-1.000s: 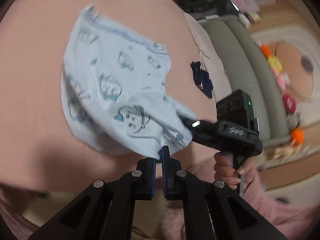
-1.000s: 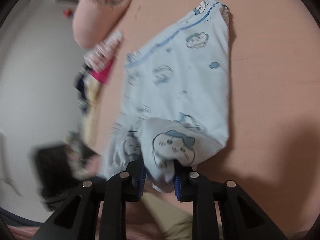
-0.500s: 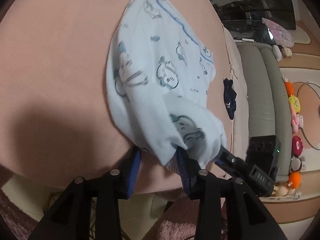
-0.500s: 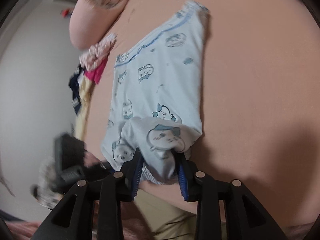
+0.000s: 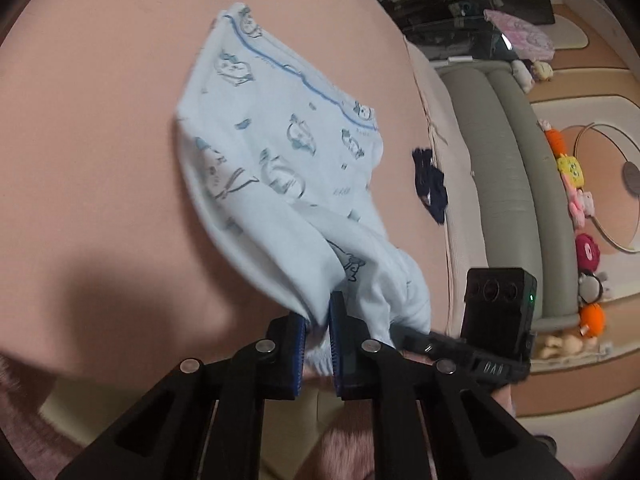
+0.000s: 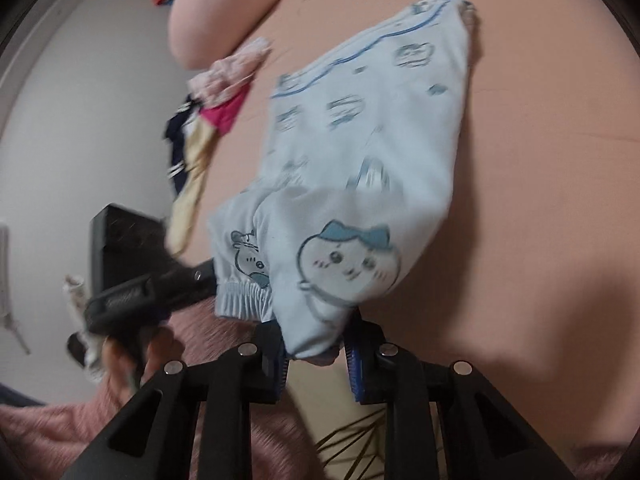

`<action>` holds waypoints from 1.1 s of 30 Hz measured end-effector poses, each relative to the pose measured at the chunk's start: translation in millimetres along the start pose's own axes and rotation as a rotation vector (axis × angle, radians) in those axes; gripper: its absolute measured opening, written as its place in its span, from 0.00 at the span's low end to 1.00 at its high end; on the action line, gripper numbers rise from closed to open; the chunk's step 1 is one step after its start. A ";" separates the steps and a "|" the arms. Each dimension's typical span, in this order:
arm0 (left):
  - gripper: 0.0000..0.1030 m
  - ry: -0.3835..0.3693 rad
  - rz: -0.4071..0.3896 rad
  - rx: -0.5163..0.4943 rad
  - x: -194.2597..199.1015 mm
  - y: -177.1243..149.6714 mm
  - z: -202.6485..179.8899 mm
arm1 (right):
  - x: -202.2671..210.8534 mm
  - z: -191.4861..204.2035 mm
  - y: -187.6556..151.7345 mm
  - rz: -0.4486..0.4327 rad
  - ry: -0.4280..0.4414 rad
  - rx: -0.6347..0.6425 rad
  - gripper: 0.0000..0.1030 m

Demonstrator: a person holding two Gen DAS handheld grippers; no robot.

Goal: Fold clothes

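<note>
The pale blue printed garment (image 5: 280, 152) lies on the pink bed (image 5: 100, 140), its near end lifted. The left claw (image 5: 318, 346) and right claw (image 6: 316, 360) each pinch a near corner, probably to fold it toward the far striped edge.

Garment (image 5: 280, 168) spread on the bed (image 5: 88, 128), near hem at six o'clock between both hand-held grippers, left (image 5: 318, 344), right (image 6: 316, 356), clothes pile (image 6: 208, 120) at nine o'clock, sofa (image 5: 508, 168) at three o'clock
</note>
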State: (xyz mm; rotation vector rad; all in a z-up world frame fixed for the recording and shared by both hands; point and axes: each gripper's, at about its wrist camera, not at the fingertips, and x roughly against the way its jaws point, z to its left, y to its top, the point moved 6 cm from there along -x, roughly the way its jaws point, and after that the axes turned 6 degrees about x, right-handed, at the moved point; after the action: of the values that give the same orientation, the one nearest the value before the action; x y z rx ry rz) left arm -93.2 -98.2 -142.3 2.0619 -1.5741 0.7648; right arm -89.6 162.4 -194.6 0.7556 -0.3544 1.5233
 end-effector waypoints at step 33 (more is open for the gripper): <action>0.04 -0.031 -0.122 -0.046 21.9 5.3 -3.7 | 30.2 18.9 1.5 -0.120 -0.029 -0.090 0.22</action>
State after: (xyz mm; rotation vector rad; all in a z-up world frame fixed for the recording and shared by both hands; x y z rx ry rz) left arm -94.5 -113.1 -125.0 2.1235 -1.4530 0.6503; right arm -84.7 173.1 -160.9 0.7164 -0.3904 1.3759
